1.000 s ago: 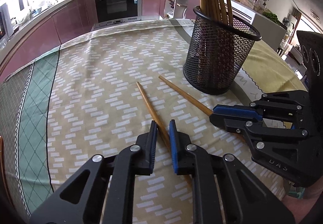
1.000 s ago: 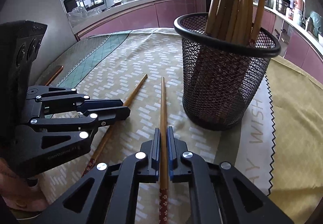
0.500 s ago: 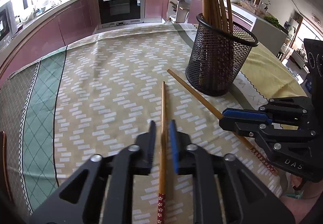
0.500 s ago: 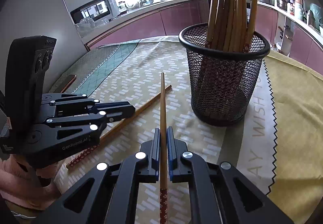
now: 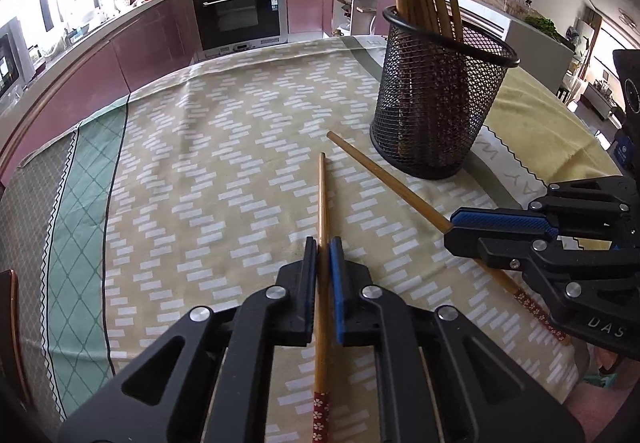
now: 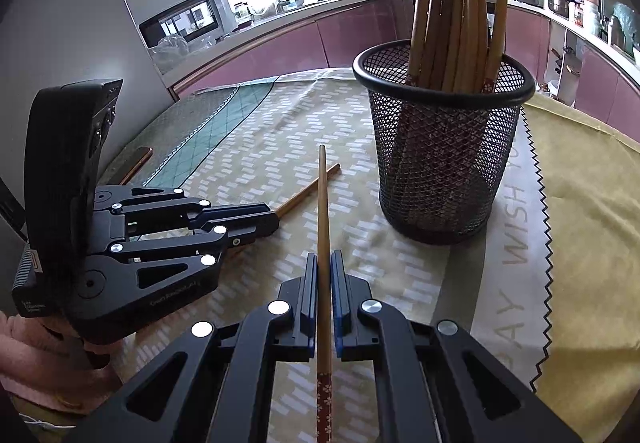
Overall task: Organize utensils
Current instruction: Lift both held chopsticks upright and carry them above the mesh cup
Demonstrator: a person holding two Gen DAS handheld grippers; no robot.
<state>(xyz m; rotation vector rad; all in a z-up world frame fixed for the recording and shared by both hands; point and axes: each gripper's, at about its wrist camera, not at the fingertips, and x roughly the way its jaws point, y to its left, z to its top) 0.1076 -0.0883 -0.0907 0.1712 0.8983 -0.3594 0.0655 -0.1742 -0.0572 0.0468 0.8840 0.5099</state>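
Lower ends of the chopsticks in the mesh cup (image 6: 440, 163) only dimly visible through the wire; tops cut off by the upper edge in both views. Printed words on the tablecloth (image 6: 516, 239) partly covered by the cup, partly run off the picture. Red flowered end of the chopstick (image 5: 322, 203) in the left gripper (image 5: 323, 247) cut off by the bottom edge; likewise the other chopstick (image 6: 323, 223) in the right gripper (image 6: 324, 263). Middle of that one hidden behind the right gripper in the left view. Hand (image 6: 44, 367) under the left gripper mostly hidden, cropped at the frame's left. Counter items too small to name.
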